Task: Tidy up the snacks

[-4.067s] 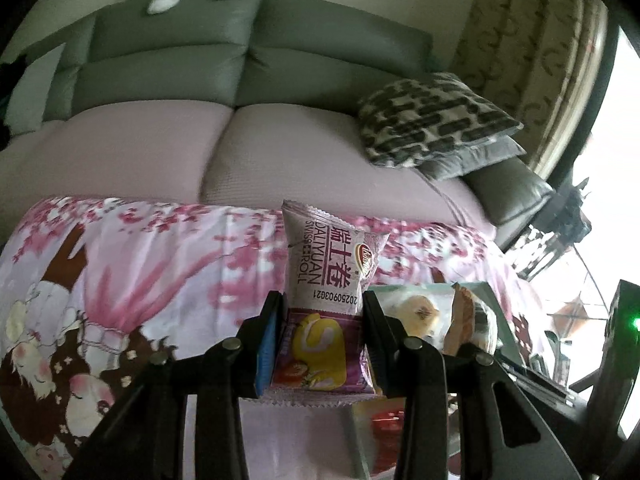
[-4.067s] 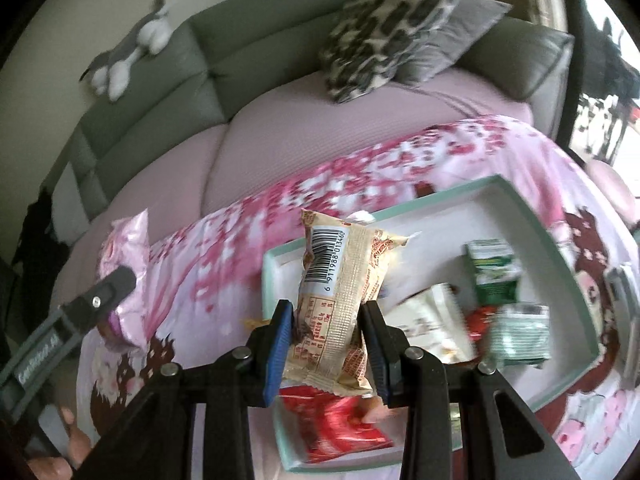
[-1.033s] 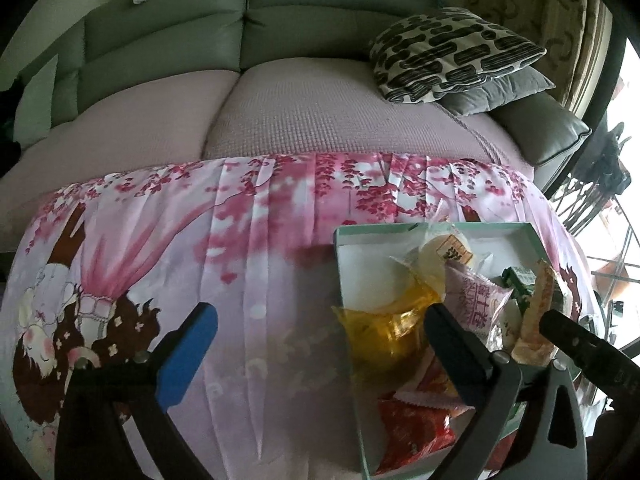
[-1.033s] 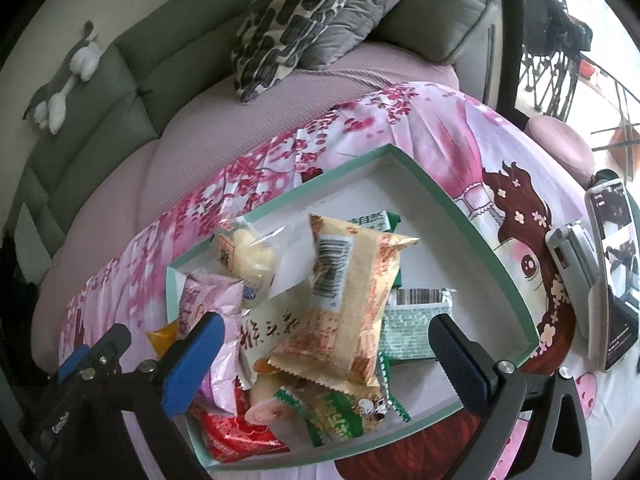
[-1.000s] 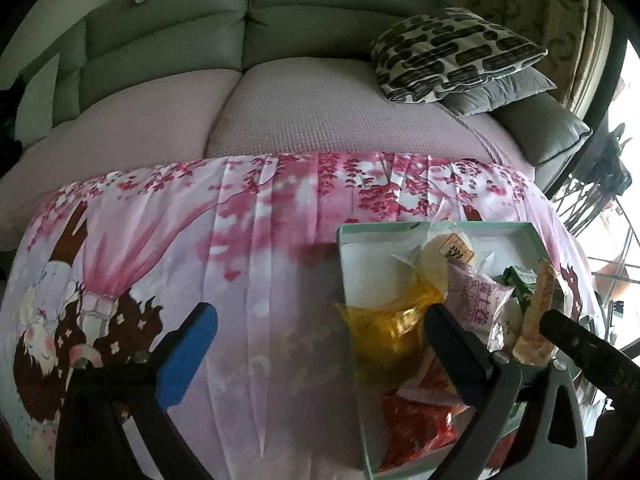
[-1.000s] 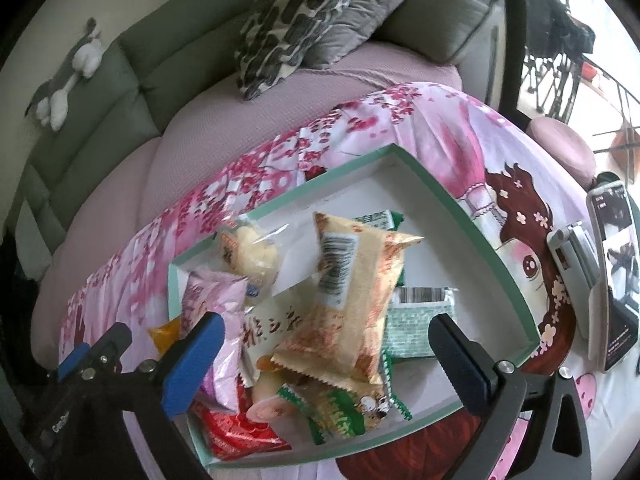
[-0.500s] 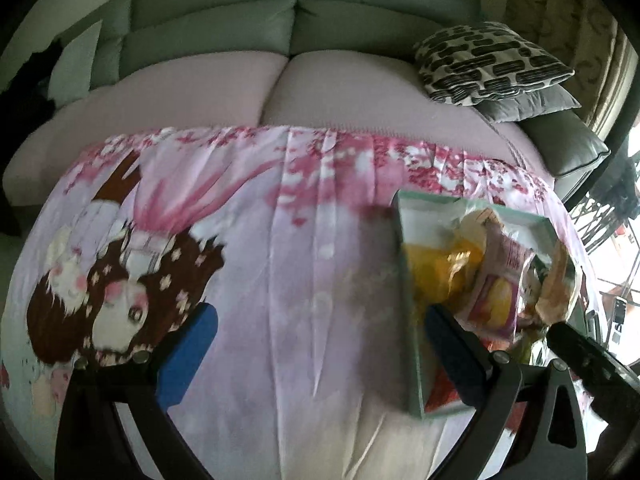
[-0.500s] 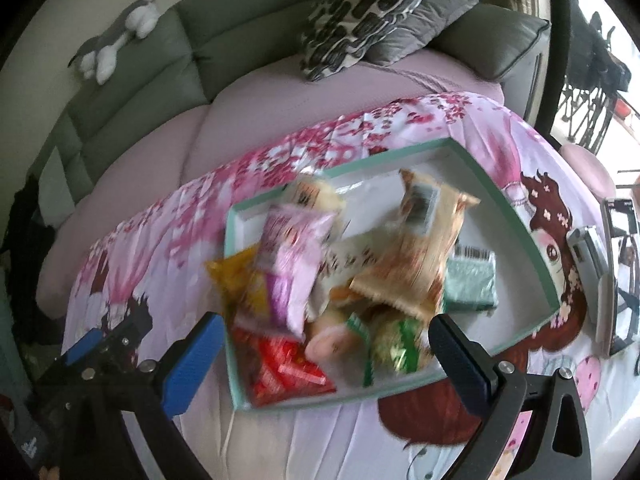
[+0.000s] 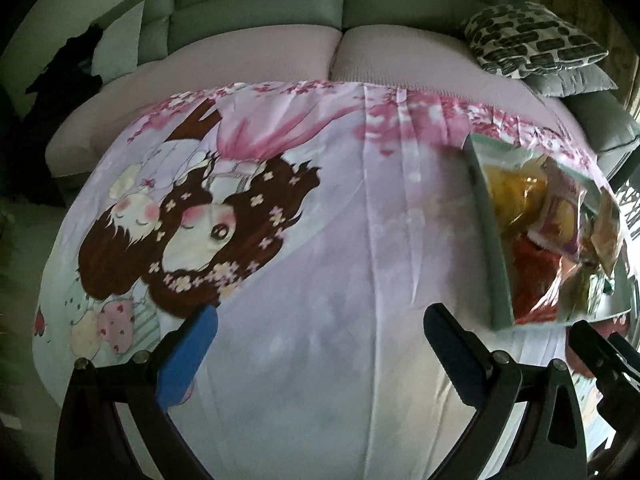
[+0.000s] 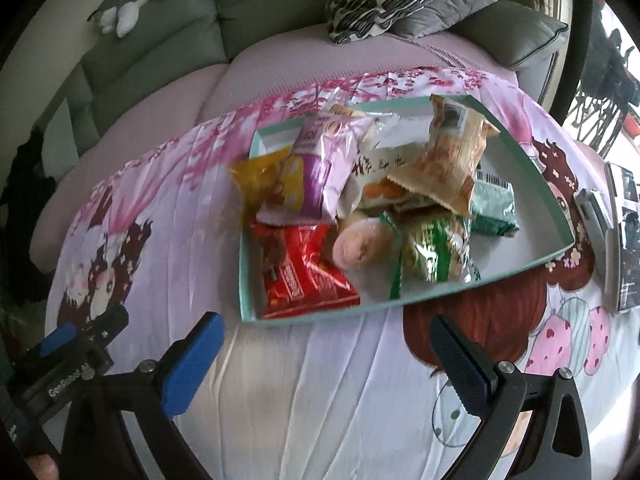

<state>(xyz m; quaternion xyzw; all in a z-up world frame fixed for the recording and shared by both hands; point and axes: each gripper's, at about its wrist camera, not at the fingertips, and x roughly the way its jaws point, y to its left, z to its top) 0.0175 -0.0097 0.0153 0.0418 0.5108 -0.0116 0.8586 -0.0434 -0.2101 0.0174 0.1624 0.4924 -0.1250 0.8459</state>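
Hanging over the left part of the printed pink cloth (image 9: 340, 240), the left gripper (image 9: 320, 332) is holding its jaws spread wide with nothing between them; under it the cloth is showing only its cartoon girl print. In the right wrist view the same gripper (image 10: 84, 332) is showing at the lower left edge, well apart from the snacks.

Moving rightward, the right gripper (image 10: 326, 340) is also gaping wide and gripping nothing, hovering just in front of the near rim of the teal tray (image 10: 524, 152). The tray is lying on the cloth with the snacks heaped in its left half: a yellow packet (image 10: 264, 184) is hanging over the left rim, a purple swiss roll packet (image 10: 320, 160) is leaning against it, and a red packet (image 10: 304, 276) is lying flat in the near left corner. Further right, a round bun in clear wrap (image 10: 360, 244), a green packet (image 10: 432, 252) and a tan barcode packet (image 10: 448, 160) are overlapping one another, the tan one resting on top.

At the far right, a phone (image 10: 626, 236) is lying on the cloth beside the tray.
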